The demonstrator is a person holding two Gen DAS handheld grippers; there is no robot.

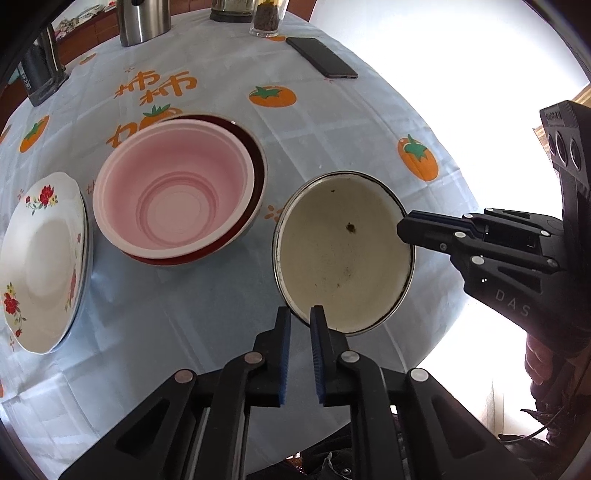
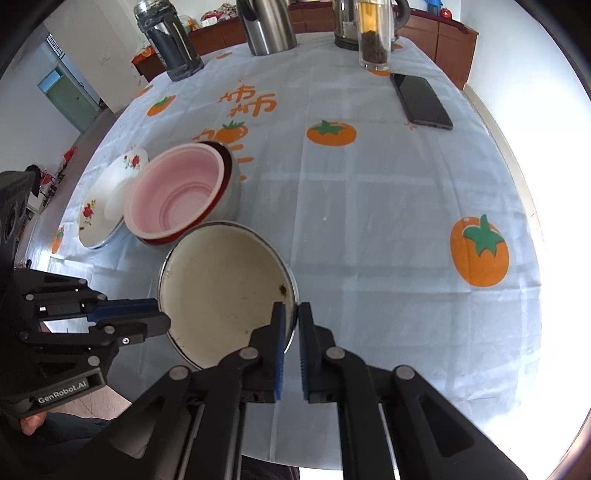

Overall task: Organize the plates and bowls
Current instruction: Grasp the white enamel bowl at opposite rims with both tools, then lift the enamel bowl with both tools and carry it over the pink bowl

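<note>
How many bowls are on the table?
3: a pink bowl nested in a red-rimmed bowl, and a metal bowl gripped by both grippers. More may hide in the stack.

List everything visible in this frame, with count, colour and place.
enamel bowl: 1, cream, metal rim, near table edge, gripped by both grippers
pink bowl: 1, nested in red-rimmed bowl, centre
floral plate: 1, white, left of bowls
phone: 1, black, far right
glass jar: 1, clear, far edge
steel flask: 1, far edge
tablecloth: pale blue, orange fruits
left gripper: black, shut on rim
right gripper: black, shut on rim
</note>
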